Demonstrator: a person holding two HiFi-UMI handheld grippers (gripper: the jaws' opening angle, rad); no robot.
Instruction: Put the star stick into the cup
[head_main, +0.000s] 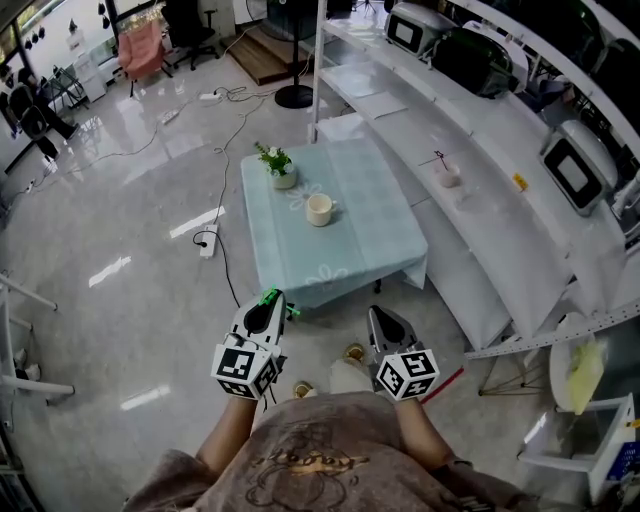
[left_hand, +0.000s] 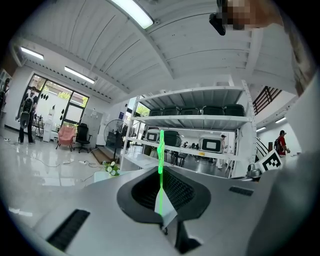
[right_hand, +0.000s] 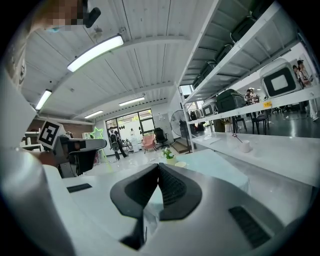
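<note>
The star stick (left_hand: 160, 152) is a thin rod of bright, translucent green, seen edge-on in the left gripper view, where it stands upright with its broader star end above the jaws. The left gripper (head_main: 266, 306) is clamped on it, the ribbed pads closed on the rod's lower part. In the head view only a bit of green shows at that gripper's tip. The right gripper (head_main: 381, 321) has its jaws pressed together with nothing between them. Both are held in front of the person's chest, over the floor and short of the table's near edge. The table (head_main: 370, 235) is low and square under a pale teal cloth that hangs over its edges. The cup (head_main: 320, 209), cream and open-mouthed, stands upright near the middle of the surface, somewhat toward the left edge. A small potted plant (head_main: 279, 166) sits at the far left corner, apart from the cup. The surface between the near edge and the cup is bare. A long white shelf unit (head_main: 500, 190) runs along the table's right edge, just beside it, carrying a small pinkish cup (head_main: 447, 176) with a dark stick in it. Off the left edge lie glossy floor, a power strip (head_main: 208, 243) near the near left corner and a dark cable (head_main: 222, 150) running away from it.
</note>
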